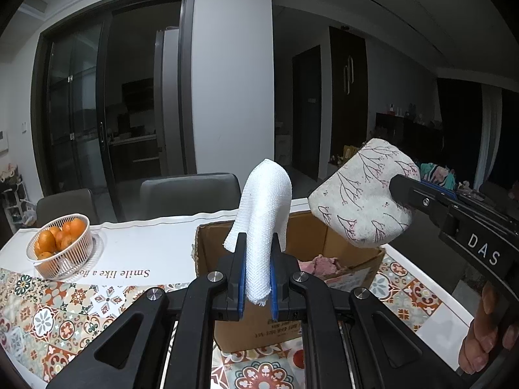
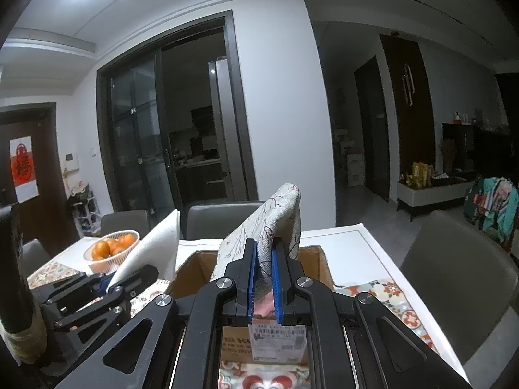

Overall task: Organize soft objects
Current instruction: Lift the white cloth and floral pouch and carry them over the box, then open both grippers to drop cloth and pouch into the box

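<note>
My left gripper (image 1: 258, 243) is shut on a white woven cloth (image 1: 266, 207) and holds it above the near side of an open cardboard box (image 1: 337, 233). My right gripper (image 2: 264, 248) is shut on a cream cloth printed with dark branches (image 2: 266, 227) and holds it over the same box (image 2: 311, 256). The printed cloth also shows in the left wrist view (image 1: 360, 197), to the right of the white cloth. The white cloth also shows in the right wrist view (image 2: 152, 246), at the left. A pink soft item (image 1: 319, 264) lies inside the box.
The box stands on a table with a patterned tile cloth (image 1: 74, 298). A white basket of oranges (image 1: 60, 246) sits at the table's left. Grey chairs (image 1: 191, 194) stand behind the table, and another grey chair (image 2: 454, 285) is at its right.
</note>
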{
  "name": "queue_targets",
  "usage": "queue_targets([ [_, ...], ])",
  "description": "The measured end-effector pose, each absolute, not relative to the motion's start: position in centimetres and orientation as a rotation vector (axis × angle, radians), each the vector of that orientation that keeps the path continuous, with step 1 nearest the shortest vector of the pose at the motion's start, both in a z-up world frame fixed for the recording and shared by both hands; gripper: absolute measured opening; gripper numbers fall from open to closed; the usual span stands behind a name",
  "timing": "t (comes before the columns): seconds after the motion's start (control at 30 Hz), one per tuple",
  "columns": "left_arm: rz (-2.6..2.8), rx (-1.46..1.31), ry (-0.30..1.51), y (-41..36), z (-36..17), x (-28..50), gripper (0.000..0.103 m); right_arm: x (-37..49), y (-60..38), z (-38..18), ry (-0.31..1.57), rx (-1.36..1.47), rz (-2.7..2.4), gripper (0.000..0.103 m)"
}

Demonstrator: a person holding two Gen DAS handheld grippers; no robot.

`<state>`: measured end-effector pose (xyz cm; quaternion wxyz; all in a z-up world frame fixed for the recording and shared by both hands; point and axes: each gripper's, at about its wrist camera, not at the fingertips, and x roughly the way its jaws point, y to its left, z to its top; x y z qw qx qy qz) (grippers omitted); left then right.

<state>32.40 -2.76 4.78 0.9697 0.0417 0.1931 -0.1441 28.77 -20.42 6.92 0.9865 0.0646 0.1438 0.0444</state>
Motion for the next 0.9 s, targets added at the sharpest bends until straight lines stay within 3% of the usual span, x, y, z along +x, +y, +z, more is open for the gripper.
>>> queue_targets([
  [0.9, -0.252, 0.111, 0.549, -3.9, -1.1, 38.6, 0.013, 36.7, -19.1, 1.7, 0.456, 0.146, 0.164, 0.010],
])
